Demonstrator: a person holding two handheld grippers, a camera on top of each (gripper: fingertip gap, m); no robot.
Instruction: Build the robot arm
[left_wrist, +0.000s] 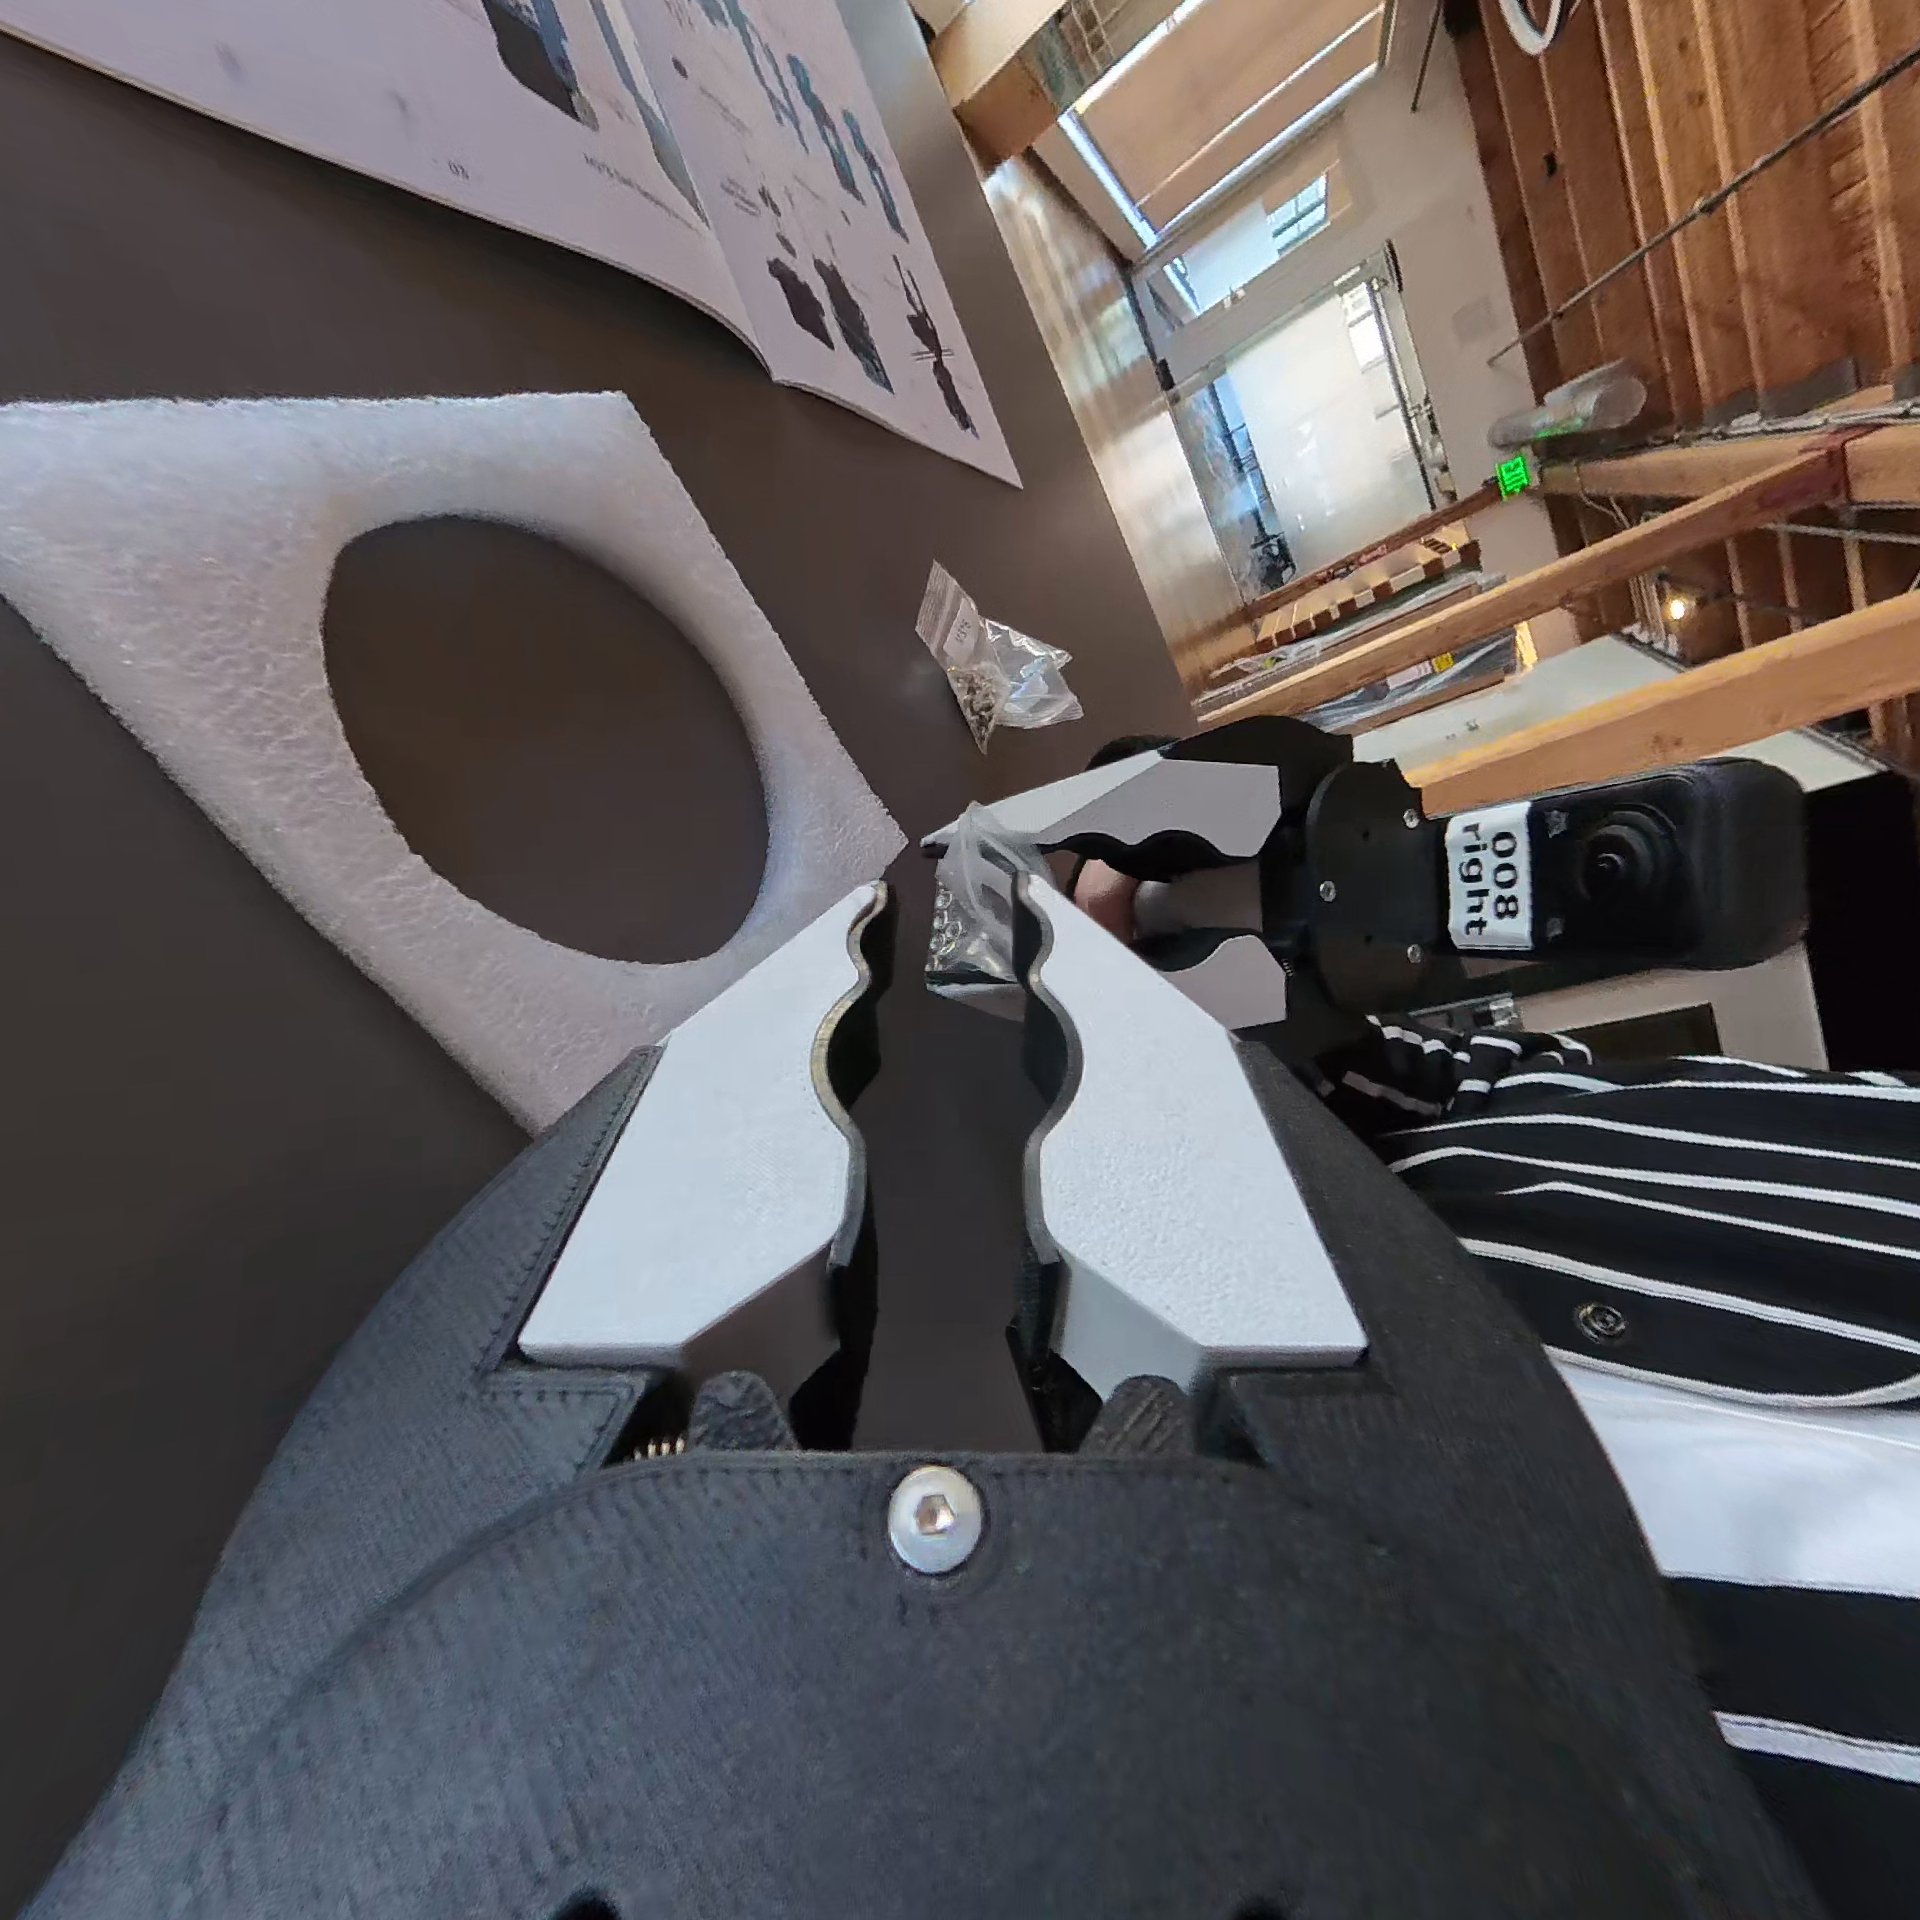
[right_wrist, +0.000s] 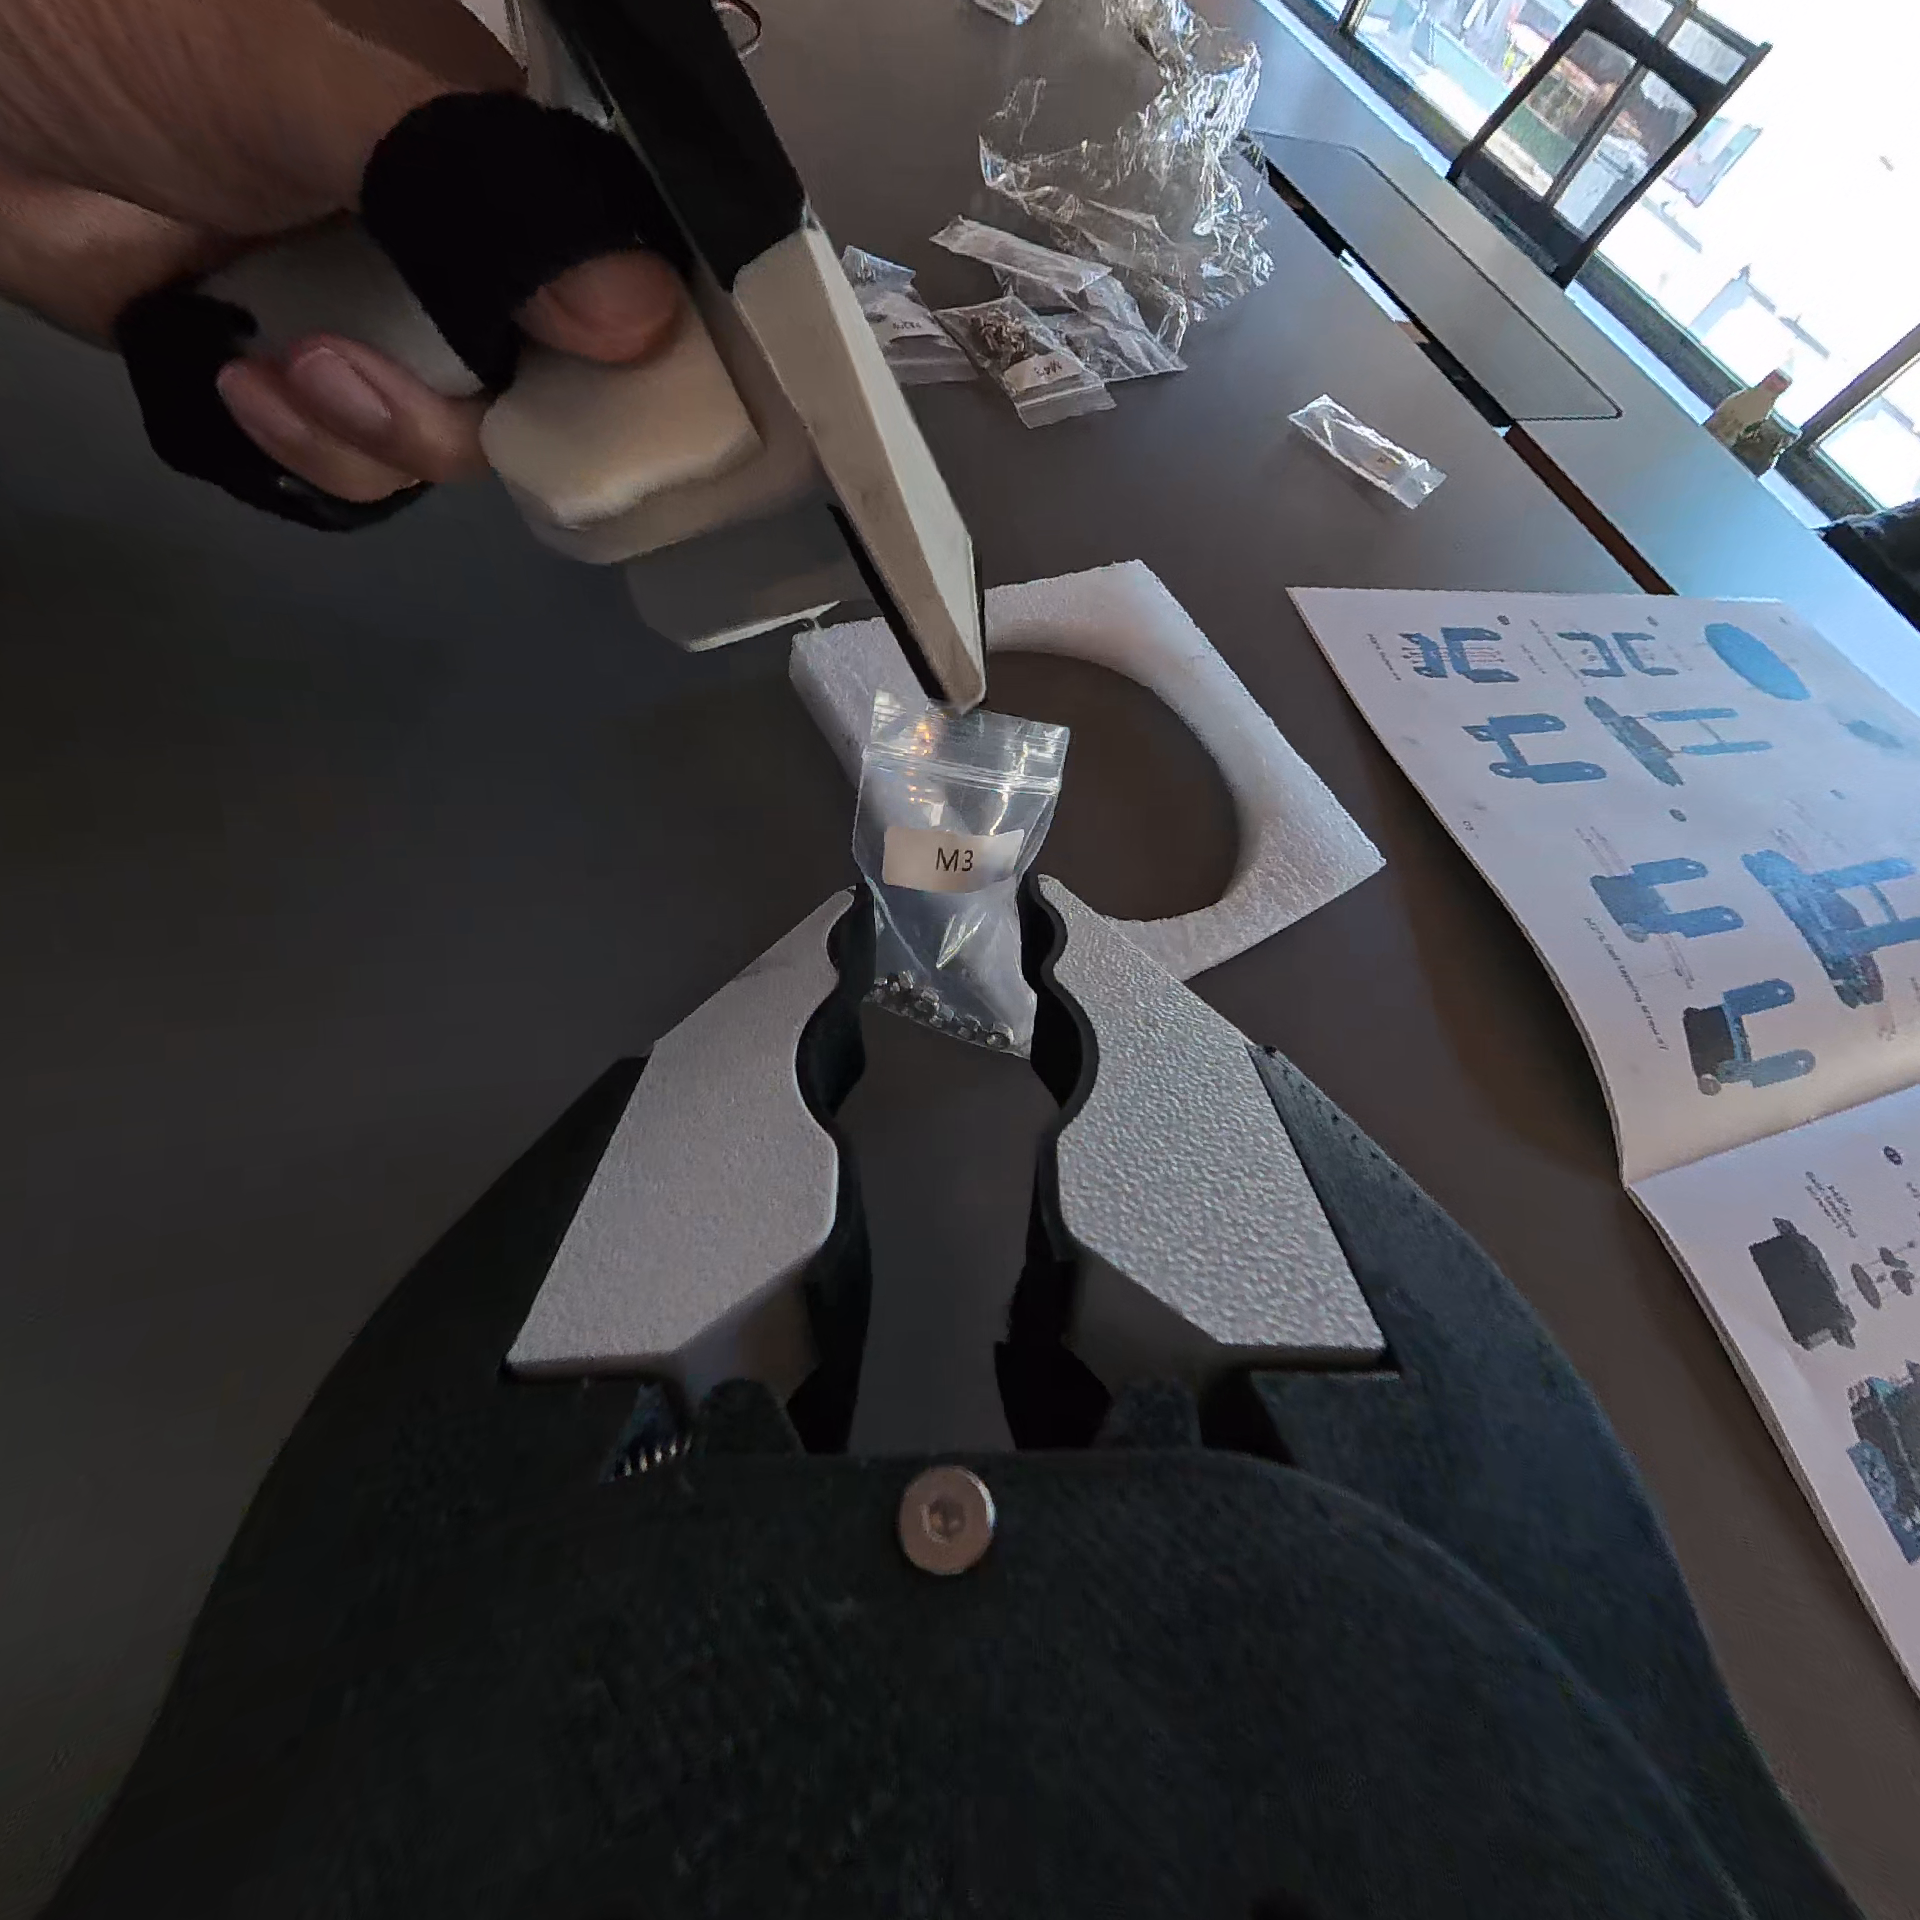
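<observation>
A small clear zip bag (right_wrist: 961, 810) with a white label and small metal parts at its bottom is held upright above the dark table (right_wrist: 312, 831). My right gripper (right_wrist: 948, 902) is shut on the bag's two side edges at the waist. My left gripper (right_wrist: 951, 698), held by a hand (right_wrist: 312, 384), comes down from above with its tip at the bag's top edge. In the left wrist view the left gripper (left_wrist: 954, 888) has its fingertips a little apart around the bag (left_wrist: 961, 930). The right gripper (left_wrist: 940, 914) reaches in from the right.
A white foam sheet (right_wrist: 1278, 821) with a round hole lies behind the bag. An open instruction booklet (right_wrist: 1558, 831) lies to the right. Several more small bags (right_wrist: 997, 332), crumpled clear wrap (right_wrist: 1132, 156) and one lone bag (right_wrist: 1366, 452) lie farther back. A striped sleeve (left_wrist: 1610, 1195) is close. Less than 4 cm separates the two grippers' tips.
</observation>
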